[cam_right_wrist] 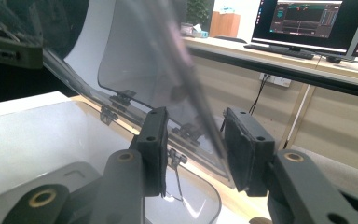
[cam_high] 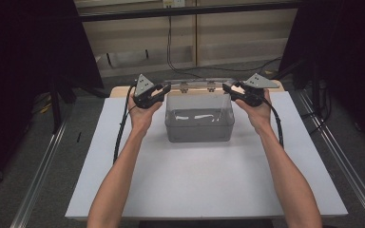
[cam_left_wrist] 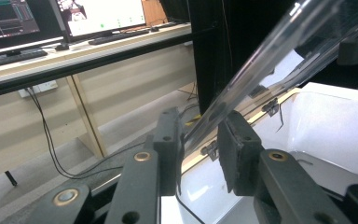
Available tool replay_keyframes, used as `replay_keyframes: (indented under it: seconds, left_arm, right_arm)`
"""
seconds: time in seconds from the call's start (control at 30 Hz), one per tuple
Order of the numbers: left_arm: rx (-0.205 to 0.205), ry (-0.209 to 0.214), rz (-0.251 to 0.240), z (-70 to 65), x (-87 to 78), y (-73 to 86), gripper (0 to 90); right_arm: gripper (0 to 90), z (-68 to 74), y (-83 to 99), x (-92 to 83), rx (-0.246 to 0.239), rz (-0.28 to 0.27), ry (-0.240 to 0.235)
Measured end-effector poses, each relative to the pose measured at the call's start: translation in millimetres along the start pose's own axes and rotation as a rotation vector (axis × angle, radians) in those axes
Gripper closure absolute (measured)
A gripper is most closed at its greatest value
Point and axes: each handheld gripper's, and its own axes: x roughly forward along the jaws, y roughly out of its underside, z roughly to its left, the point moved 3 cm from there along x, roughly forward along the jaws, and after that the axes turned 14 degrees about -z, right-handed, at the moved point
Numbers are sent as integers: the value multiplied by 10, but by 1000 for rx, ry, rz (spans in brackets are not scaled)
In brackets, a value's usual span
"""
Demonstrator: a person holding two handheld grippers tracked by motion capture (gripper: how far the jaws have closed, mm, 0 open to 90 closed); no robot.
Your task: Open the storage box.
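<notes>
Box: clear plastic, smoke-grey tint, white glints on its floor. Lid: clear, colourless, with small grey hinges along the far edge. Left gripper and right gripper: black bodies, black fingers, brass-coloured pivot rings, each topped by a pale grey three-cornered plate; black cables. Desk: plain white surface, light wood edge at the far side. Floor: grey. Far shelving: beige.
</notes>
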Motion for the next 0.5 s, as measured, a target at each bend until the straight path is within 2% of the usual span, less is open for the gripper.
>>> replay_keyframes:
  seconds: [0.1, 0.17, 0.3, 0.5]
  left_arm:
    - [2, 6, 2, 19, 5, -3, 709]
    - [0, 4, 5, 28, 9, -7, 713]
    - [-15, 3, 2, 35, 15, -4, 719]
    - [-23, -7, 6, 45, 22, 4, 722]
  right_arm:
    - [596, -16, 13, 16, -9, 7, -9]
    - [603, -34, -2, 47, 5, 2, -13]
    - [614, -45, -17, 84, -1, 1, -17]
    - [644, -104, 92, 94, 24, 9, -1]
